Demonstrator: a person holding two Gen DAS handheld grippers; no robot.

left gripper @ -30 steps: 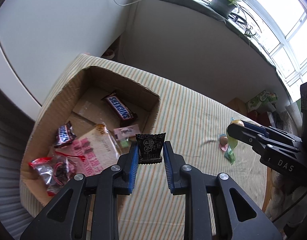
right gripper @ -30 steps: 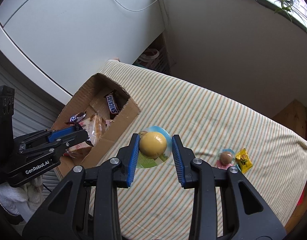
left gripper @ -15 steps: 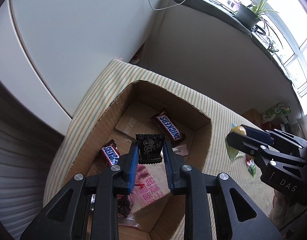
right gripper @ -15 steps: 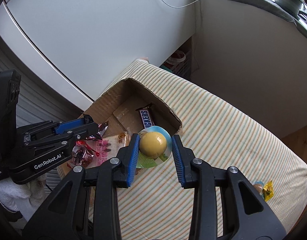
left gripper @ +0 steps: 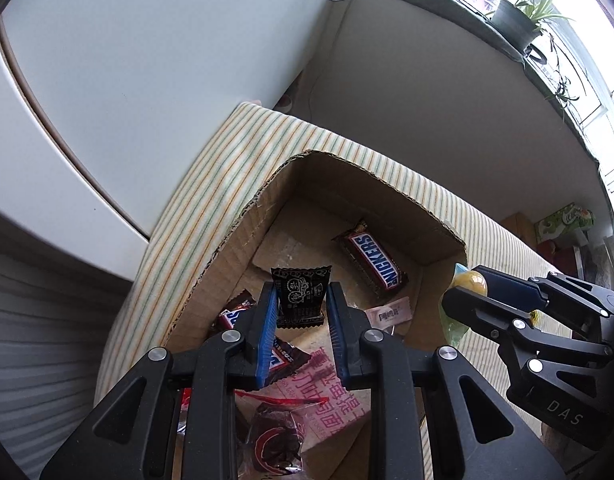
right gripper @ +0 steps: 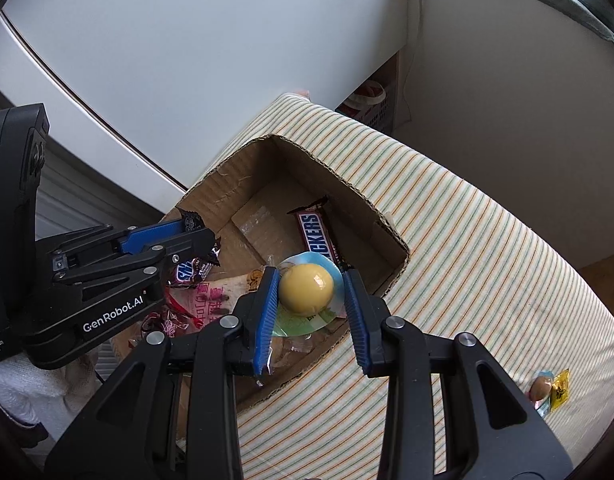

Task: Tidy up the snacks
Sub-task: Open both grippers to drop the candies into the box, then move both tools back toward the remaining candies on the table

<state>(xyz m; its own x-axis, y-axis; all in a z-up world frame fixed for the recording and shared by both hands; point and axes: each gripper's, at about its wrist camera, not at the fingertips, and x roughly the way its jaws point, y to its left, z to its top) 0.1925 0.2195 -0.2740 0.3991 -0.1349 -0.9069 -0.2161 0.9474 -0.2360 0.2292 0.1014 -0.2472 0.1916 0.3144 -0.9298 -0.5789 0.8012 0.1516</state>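
Your left gripper (left gripper: 301,304) pinches a black sachet (left gripper: 300,297) above the cardboard box (left gripper: 243,224); your right gripper (right gripper: 309,294) clamps a yellow ball candy (right gripper: 305,289) over its near wall. Inside lie a pink packet (left gripper: 327,396), then a Snickers bar (left gripper: 371,258). Only the right view shows two candies (right gripper: 549,390) on the striped cloth (right gripper: 487,240).

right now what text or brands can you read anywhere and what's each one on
"SNICKERS": long bar in the cardboard box.
"GenRobot.AI": body of the left tongs.
"DAS": body of the right tongs.
Small black packet in the left tongs: print too small to read.
Pink bag: red Chinese characters, unreadable.
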